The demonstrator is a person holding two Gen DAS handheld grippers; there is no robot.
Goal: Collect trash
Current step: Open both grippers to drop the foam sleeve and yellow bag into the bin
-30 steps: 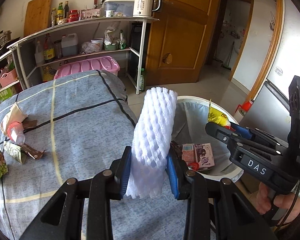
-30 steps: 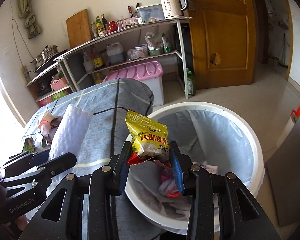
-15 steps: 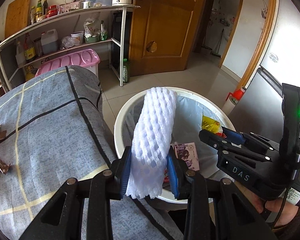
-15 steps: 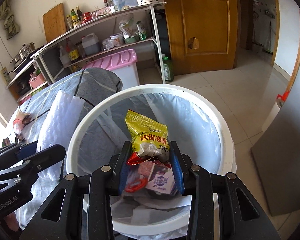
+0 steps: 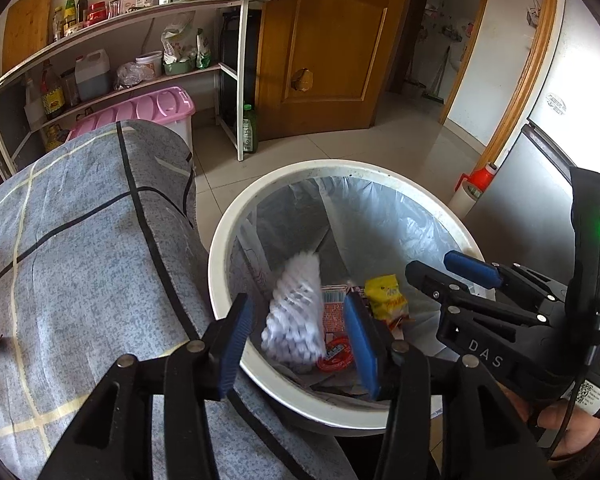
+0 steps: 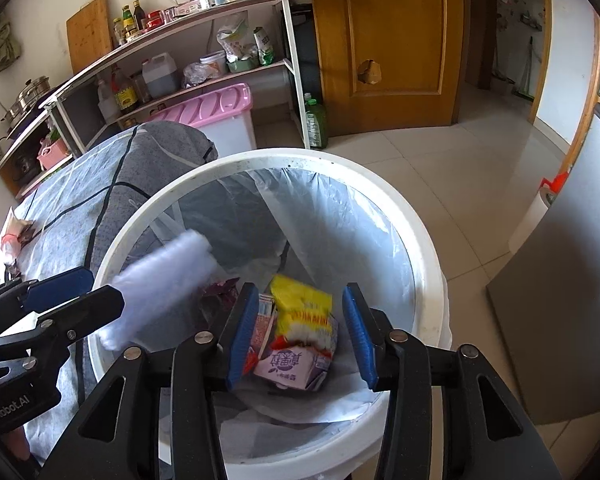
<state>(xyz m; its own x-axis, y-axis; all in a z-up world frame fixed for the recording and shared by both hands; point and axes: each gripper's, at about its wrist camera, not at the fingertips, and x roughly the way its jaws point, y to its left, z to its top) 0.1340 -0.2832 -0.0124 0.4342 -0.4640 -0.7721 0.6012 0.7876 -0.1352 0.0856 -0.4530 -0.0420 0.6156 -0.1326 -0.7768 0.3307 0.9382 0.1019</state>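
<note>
Grippers, left (image 5: 298,338) and right (image 6: 300,334), are both wide open over the white bin (image 6: 428,280); foam net (image 5: 296,316) and yellow packet (image 6: 304,312) are inside.

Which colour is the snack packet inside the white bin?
Yellow, with red print; the snack packet shows best in the right wrist view.

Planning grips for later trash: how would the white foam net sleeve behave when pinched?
The white foam net sleeve is probably very light and squashy, judging by its open mesh. It likely flops rather than rolls inside the white lined bin.
</note>
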